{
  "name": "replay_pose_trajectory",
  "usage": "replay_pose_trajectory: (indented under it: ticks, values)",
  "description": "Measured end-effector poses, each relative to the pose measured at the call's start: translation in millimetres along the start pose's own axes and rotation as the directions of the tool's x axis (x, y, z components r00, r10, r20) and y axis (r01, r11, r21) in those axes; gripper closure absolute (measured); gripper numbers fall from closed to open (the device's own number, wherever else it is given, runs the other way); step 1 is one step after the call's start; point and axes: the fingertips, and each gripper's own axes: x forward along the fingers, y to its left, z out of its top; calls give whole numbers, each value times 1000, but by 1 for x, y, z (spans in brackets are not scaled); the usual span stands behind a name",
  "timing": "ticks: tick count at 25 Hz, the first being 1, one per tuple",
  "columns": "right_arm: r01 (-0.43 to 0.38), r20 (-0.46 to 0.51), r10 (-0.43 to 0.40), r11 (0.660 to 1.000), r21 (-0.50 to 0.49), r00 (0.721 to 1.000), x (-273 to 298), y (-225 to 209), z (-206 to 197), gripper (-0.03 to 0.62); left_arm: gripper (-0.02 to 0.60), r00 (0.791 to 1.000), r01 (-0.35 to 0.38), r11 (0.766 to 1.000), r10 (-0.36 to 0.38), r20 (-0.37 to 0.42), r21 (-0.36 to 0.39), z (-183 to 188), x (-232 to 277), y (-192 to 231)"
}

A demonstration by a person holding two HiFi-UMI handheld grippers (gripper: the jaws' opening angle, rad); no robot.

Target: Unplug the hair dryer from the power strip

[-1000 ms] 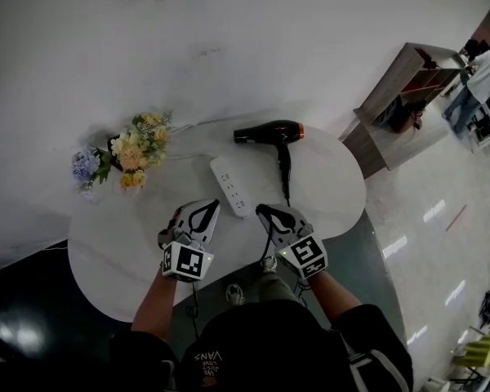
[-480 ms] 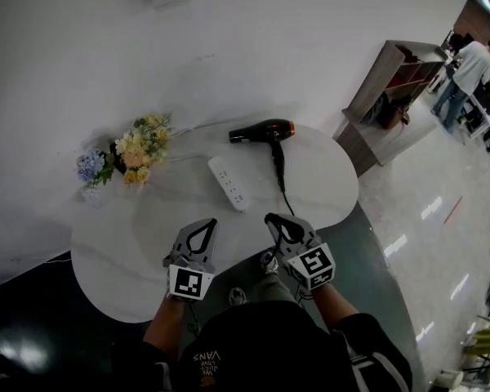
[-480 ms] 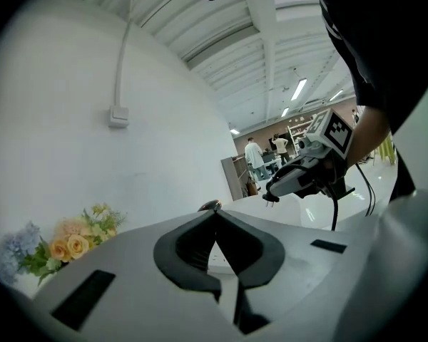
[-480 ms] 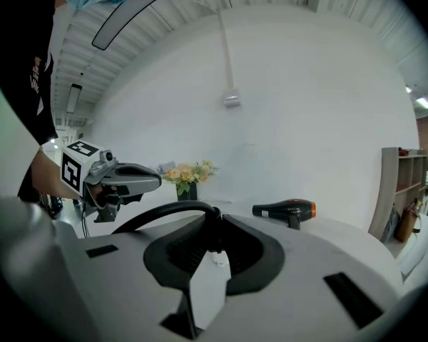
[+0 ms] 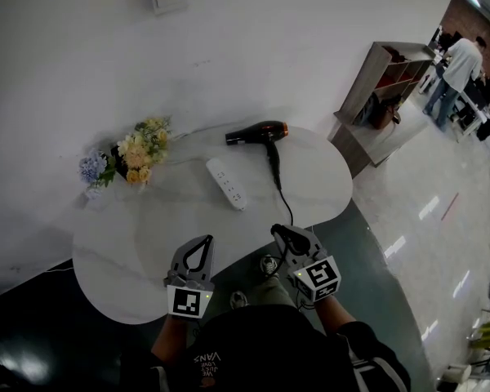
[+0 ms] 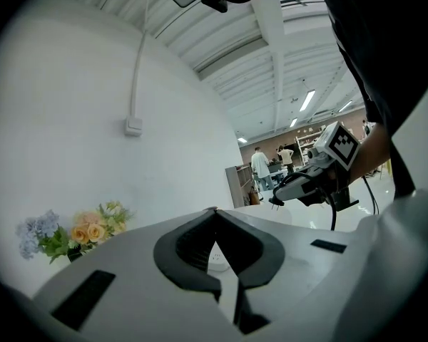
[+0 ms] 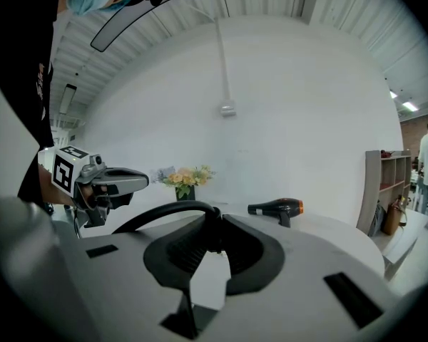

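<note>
The black hair dryer with an orange rear ring [image 5: 257, 131] lay on its side at the far part of the rounded white tabletop [image 5: 131, 243], close to the wall. The white oblong power strip [image 5: 227, 183] lay just in front of it, apart from it. The dryer's thin black cord [image 7: 172, 206] ran from the handle across the tabletop, past the strip, and into the right hand-held gripper [image 5: 279, 232] at the near edge. That gripper was closed on the cord's end. I could not tell whether the pads pinched the plug body or only the cord behind it. With the cord's end well apart from the strip, the plug looked already out of its socket.

The left hand-held gripper [image 5: 204, 241] hovered over the near edge, jaws fully together with nothing between them.

The main risk seemed to be the cord. Nothing pinned the dryer, so pulling the cord further toward the person could draw it taut and then drag or spin the dryer across the smooth top. If the pinch was on bare cord, it could also slide through the pads and the plug would drop off the near edge. The strip was likewise unheld and could be shifted by a sweeping cord.
</note>
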Motion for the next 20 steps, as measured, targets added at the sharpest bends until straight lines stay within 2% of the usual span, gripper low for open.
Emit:
replay_pose_trajectory:
  ticks: [4, 20]
  values:
    - [9, -5, -9, 1000, 4, 1000, -7, 7, -3, 520, 563, 1000, -4, 999, 4, -1, -38, -3, -11, -3]
    - [12, 8, -13, 999, 38, 1000, -4, 11, 2, 520, 563, 1000, -8, 994, 6, -22, -110, -11, -19, -6]
